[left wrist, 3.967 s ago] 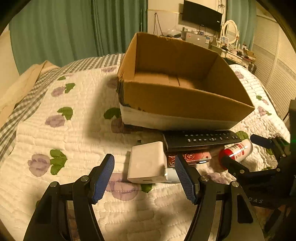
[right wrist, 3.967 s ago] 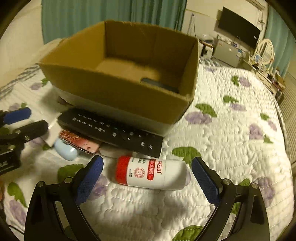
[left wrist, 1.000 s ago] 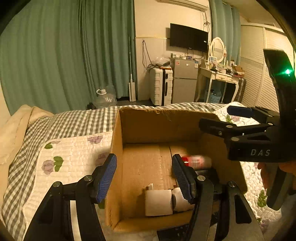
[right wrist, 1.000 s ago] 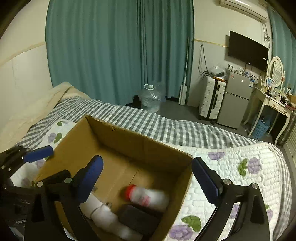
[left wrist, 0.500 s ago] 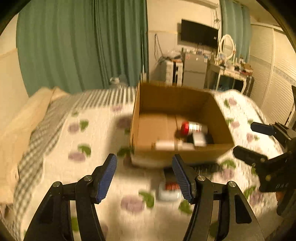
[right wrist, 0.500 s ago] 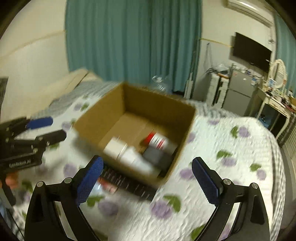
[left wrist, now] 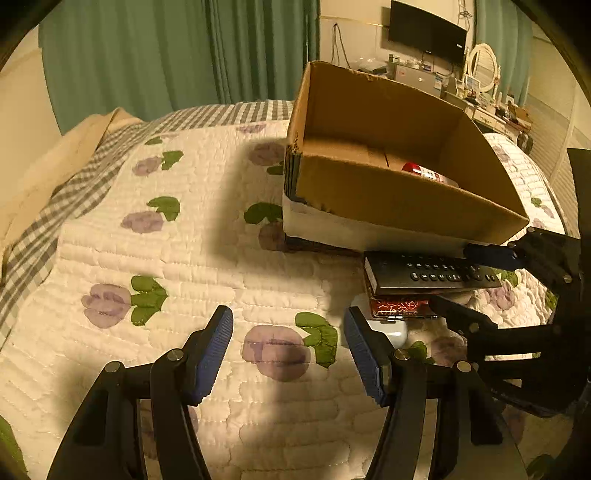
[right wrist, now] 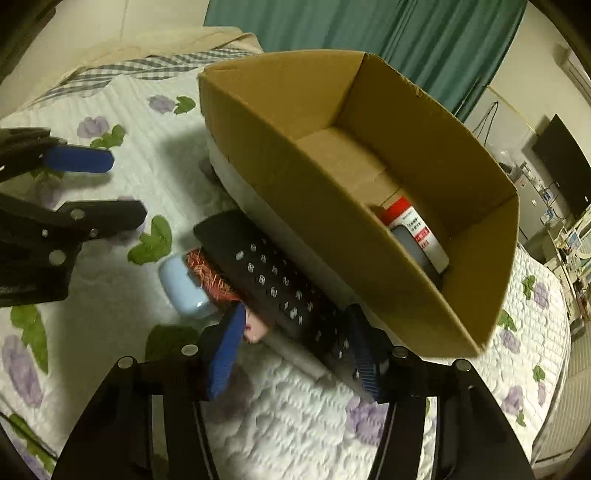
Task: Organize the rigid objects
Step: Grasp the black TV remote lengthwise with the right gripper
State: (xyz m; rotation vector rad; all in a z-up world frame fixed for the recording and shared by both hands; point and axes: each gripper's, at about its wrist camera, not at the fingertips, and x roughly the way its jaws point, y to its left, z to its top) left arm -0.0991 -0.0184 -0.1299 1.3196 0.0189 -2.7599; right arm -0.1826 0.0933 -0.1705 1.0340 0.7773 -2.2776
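Observation:
A cardboard box [left wrist: 399, 206] [right wrist: 332, 192] stands on the quilted bed and holds a red-capped white bottle [left wrist: 424, 173] [right wrist: 417, 229] beside a dark flat object [right wrist: 410, 243]. In front of the box a black remote [left wrist: 432, 275] [right wrist: 273, 284] lies across a red patterned case [left wrist: 399, 306] [right wrist: 210, 277] and a pale blue case [right wrist: 184, 284]. My right gripper [right wrist: 295, 347] straddles the near end of the remote, its jaws partly closed around it. It also shows in the left wrist view [left wrist: 461, 280]. My left gripper [left wrist: 288, 350] is open and empty over bare quilt, left of the pile.
The white floral quilt [left wrist: 184, 258] covers the bed, with a checked blanket [left wrist: 74, 177] at its far left edge. Green curtains [left wrist: 166, 55], a wall TV [left wrist: 424, 33] and a cluttered dresser [left wrist: 491, 107] stand beyond the bed.
Both grippers came down from high above the box to the bed in front of it. My right gripper now sits around the remote's end. The bottle and white box lie inside the carton.

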